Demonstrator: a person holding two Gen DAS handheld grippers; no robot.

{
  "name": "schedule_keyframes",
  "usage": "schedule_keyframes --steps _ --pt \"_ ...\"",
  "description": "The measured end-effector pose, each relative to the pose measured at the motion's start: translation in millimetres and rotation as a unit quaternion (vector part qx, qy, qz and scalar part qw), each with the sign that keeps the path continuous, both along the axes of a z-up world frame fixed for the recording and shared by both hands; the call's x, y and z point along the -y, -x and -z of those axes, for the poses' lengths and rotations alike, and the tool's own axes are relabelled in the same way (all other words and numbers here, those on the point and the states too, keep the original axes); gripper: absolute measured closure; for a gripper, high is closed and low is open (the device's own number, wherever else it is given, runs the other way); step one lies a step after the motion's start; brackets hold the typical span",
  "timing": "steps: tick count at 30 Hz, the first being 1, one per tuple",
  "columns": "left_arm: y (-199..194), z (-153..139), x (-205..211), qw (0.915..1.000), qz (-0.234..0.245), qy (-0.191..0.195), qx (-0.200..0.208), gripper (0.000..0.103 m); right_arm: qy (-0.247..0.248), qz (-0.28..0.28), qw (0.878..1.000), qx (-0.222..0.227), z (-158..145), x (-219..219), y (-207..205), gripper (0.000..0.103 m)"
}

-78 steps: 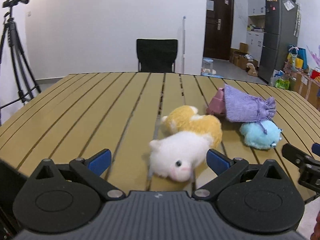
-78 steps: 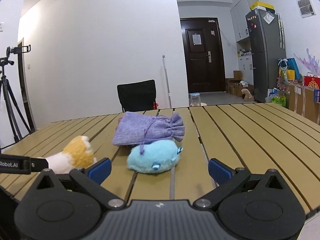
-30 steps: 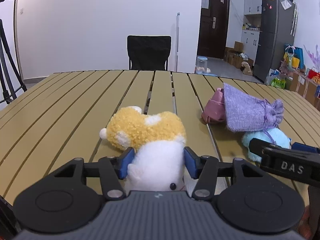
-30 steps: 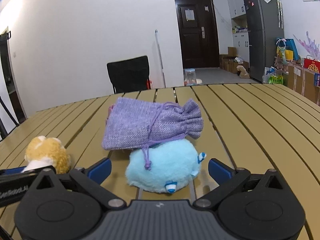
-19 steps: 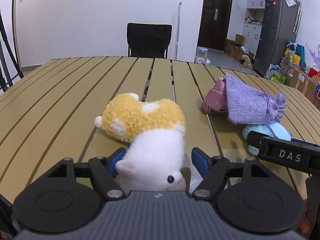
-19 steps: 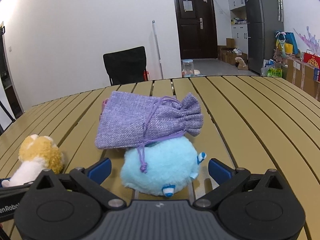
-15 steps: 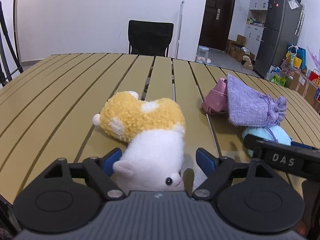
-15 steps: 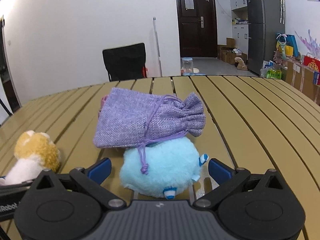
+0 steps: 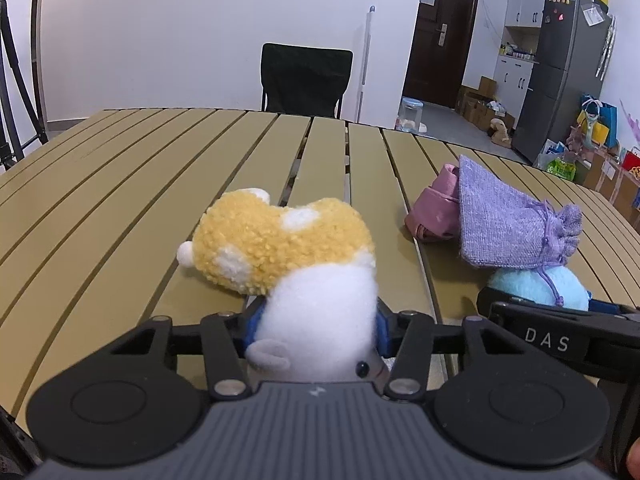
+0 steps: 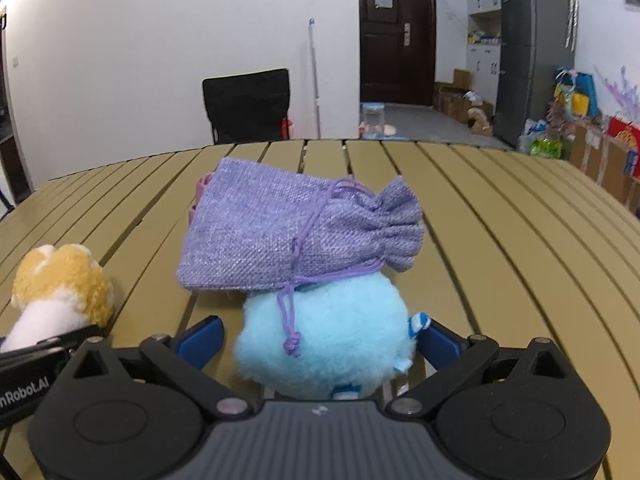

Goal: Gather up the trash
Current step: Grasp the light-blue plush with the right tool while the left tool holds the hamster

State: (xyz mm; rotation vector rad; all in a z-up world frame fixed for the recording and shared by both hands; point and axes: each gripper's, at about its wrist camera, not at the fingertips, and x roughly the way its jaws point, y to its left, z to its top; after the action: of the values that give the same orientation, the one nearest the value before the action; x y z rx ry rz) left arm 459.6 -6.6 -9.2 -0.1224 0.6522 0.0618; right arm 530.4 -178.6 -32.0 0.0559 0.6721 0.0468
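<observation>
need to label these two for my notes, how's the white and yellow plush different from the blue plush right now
Colour: the white and yellow plush is two-toned with curly yellow fleece; the blue plush is plain pale blue.
Grip: the left gripper is shut on the white and yellow plush; the right gripper stands open around the blue plush.
Load: the purple drawstring bag lies on the blue plush; nothing lies on the other.
Both are small soft toys on the slatted table.

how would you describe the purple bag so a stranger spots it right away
On the slatted table, look just past the right claw. The purple bag lies propped on the blue plush, the only woven cloth item, with a gathered neck and dangling drawstring.
</observation>
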Motion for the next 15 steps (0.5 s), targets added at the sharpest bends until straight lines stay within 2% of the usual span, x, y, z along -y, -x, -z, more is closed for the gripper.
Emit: schedule_keyframes --steps 3,7,15 --pt "2 -2 -1 1.0000 -0.001 0.000 0.004 0.051 -0.005 -0.001 1.000 0.002 0 2 2 0.009" --pt "7 -3 -2 1.0000 -0.003 0.004 0.006 0.051 0.002 -0.003 1.000 0.009 0 6 6 0.023" --pt "12 -7 -4 0.9998 -0.008 0.009 0.014 0.051 -0.029 -0.009 0.999 0.026 -2 24 21 0.025"
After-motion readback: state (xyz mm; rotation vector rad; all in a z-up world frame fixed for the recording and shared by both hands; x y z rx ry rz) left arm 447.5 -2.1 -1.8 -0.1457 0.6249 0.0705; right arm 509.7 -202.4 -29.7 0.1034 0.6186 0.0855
